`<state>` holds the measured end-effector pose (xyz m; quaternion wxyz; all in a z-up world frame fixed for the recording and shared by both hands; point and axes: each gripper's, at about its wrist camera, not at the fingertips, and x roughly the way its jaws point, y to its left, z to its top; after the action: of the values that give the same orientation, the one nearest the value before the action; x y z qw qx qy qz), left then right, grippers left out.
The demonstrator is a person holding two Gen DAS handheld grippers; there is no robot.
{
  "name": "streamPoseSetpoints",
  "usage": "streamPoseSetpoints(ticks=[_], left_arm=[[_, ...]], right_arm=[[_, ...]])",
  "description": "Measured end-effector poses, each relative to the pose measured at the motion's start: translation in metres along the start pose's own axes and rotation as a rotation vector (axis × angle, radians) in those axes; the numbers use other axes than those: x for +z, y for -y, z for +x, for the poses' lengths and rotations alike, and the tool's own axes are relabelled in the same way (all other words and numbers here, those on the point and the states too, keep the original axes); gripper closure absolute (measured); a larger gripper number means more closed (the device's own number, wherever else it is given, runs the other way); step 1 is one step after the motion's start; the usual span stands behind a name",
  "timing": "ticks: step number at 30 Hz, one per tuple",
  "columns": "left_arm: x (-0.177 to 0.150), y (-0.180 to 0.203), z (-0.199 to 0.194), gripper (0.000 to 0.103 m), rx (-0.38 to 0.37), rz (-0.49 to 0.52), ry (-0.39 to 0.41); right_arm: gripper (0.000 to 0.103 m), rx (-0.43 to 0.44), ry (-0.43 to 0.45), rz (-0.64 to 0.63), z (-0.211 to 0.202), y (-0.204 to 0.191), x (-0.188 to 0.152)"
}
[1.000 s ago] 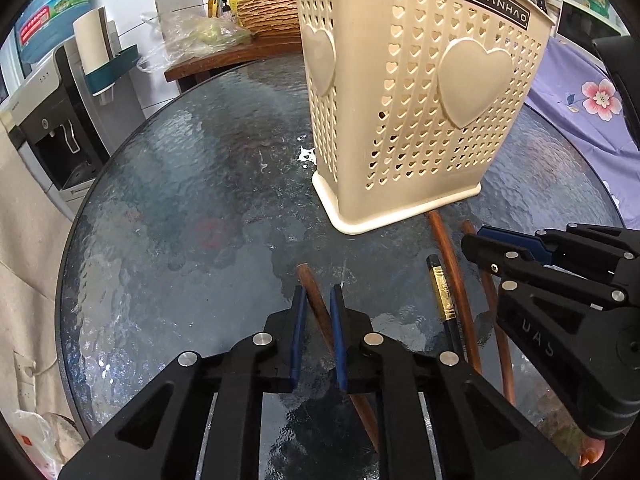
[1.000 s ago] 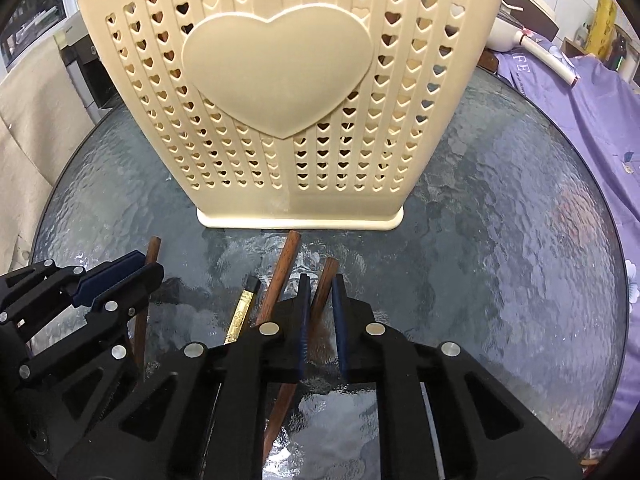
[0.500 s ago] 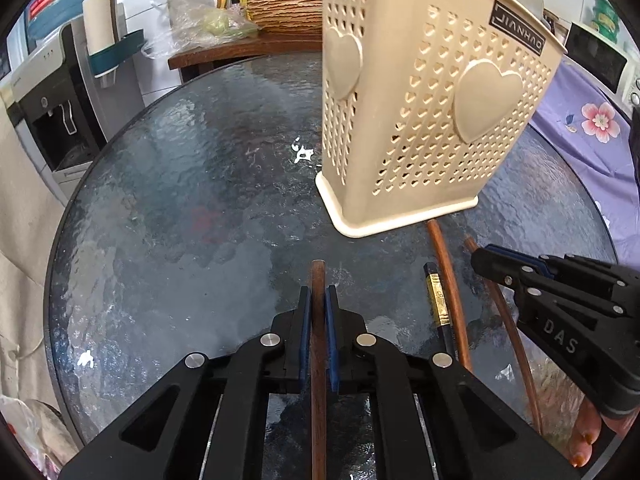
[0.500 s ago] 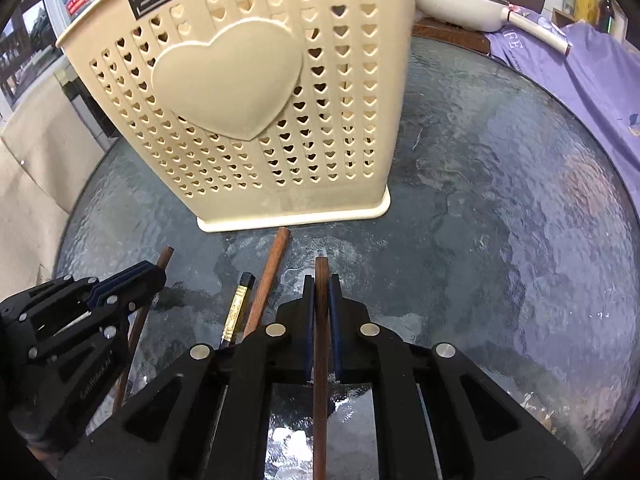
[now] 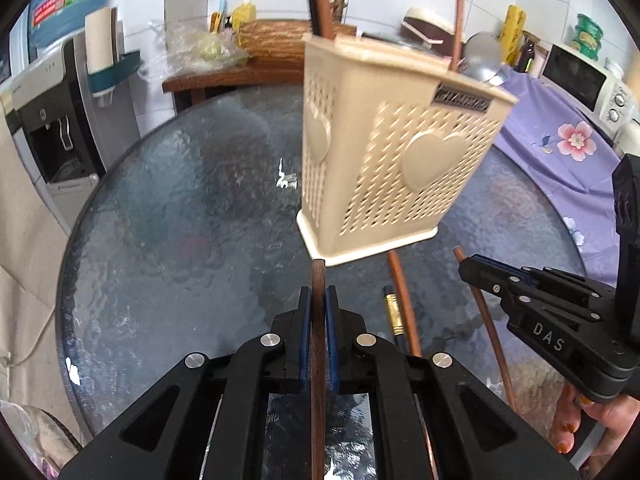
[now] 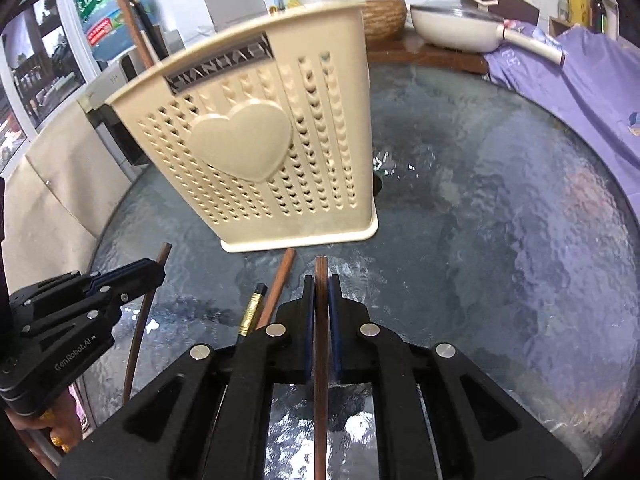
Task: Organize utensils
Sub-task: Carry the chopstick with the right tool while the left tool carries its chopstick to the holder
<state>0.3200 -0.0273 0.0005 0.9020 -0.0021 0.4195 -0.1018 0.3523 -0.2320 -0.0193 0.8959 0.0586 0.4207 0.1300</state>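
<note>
Each gripper is clenched on one chopstick: the left gripper (image 5: 318, 308) holds a dark chopstick (image 5: 318, 356), the right gripper (image 6: 321, 300) another chopstick (image 6: 321, 360), both just before the cream utensil basket (image 5: 384, 152) mid-surface. Thin sticks may pivot and miss its rim.

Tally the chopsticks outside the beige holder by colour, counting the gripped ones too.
Brown chopsticks: 3 (two gripped, one loose on the glass)
Black-and-gold chopstick: 1
Total: 4
</note>
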Motion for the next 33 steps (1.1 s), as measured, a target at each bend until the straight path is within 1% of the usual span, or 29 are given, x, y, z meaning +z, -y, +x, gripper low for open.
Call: streamPoseSetpoints(ticks=[8, 18, 26, 33], left_arm=[[0.005, 0.010, -0.039, 0.096, -0.032, 0.035, 0.080], [0.010, 0.021, -0.086, 0.096, -0.068, 0.069, 0.174], [0.014, 0.023, -0.111, 0.096, -0.086, 0.079, 0.231], [0.013, 0.023, -0.129, 0.096, -0.095, 0.086, 0.273]], right_arm=[[0.095, 0.024, 0.082, -0.044, -0.043, -0.013, -0.003], [0.095, 0.064, 0.169, -0.094, -0.101, -0.025, 0.003], [0.095, 0.096, 0.239, -0.109, -0.140, -0.032, 0.014], [0.095, 0.102, 0.282, -0.121, -0.160, -0.031, 0.016]])
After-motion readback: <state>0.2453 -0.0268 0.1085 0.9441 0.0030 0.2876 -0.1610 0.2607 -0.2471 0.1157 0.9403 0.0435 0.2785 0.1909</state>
